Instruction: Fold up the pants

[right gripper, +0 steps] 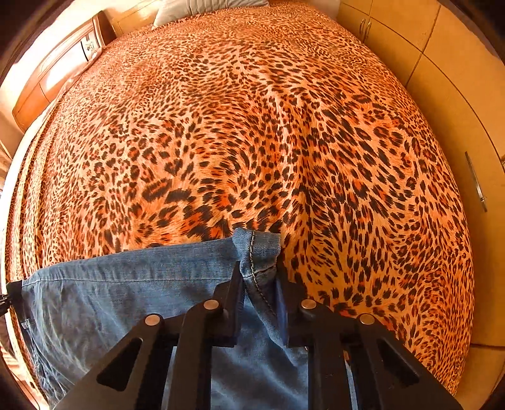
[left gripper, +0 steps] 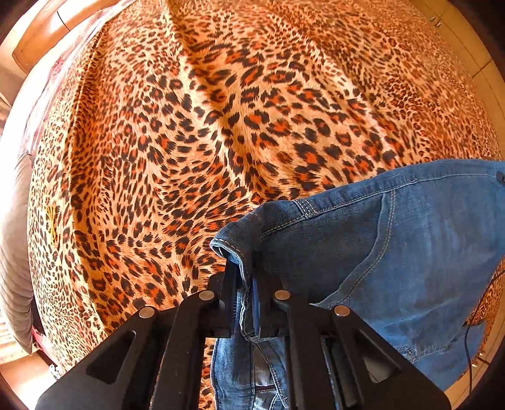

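Note:
Blue denim pants (left gripper: pixel 394 246) hang stretched between my two grippers above a leopard-print bed (left gripper: pixel 221 110). My left gripper (left gripper: pixel 244 284) is shut on one end of the pants, at a stitched band by a curved pocket seam. My right gripper (right gripper: pixel 260 277) is shut on the other end, at a stitched hem (right gripper: pixel 258 252). The denim (right gripper: pixel 126 293) runs left from the right gripper, and its far end reaches the left gripper's black tip (right gripper: pixel 12 293). The lower part of the pants hangs out of view below the frames.
The leopard-print cover (right gripper: pixel 252 126) spreads over the whole bed. A wooden headboard (right gripper: pixel 63 72) and a pillow (right gripper: pixel 195 8) are at the far left end. Wardrobe doors with metal handles (right gripper: pixel 476 183) stand along the right side. A grey cushion (left gripper: pixel 15 236) lies at the left edge.

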### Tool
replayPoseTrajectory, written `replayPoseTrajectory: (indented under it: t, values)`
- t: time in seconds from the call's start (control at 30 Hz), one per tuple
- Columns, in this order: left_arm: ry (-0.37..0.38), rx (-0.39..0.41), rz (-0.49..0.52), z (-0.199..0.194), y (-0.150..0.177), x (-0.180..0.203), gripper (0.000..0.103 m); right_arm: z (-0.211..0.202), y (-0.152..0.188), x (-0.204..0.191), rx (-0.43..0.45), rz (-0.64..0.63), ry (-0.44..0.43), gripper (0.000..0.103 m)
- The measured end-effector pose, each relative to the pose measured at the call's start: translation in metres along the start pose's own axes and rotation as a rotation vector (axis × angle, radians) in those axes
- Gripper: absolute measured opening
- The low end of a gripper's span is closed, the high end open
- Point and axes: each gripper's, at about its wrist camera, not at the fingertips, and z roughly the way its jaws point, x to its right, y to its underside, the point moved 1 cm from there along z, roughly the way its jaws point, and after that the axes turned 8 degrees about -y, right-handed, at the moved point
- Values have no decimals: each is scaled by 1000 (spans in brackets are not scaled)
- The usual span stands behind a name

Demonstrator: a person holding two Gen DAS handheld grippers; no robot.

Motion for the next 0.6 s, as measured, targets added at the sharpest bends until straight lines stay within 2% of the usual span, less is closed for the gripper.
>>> replayPoseTrajectory:
  t: [0.17,0.3,0.43,0.6]
  values:
    - [-26,111,-23,-50,23,2,6,-43,24,-8,81,15,-52,16]
    - [-24,205,-73,-88,72,-24,6,-80,36,-6,150,21,-73,16]
    - [-33,275,-119,-120,103,-27,6,-118,53,-9,211,24,-90,16]
    - [-56,361,-161,-150,156,-33,6,-172,103,-8,290,27,-111,16]
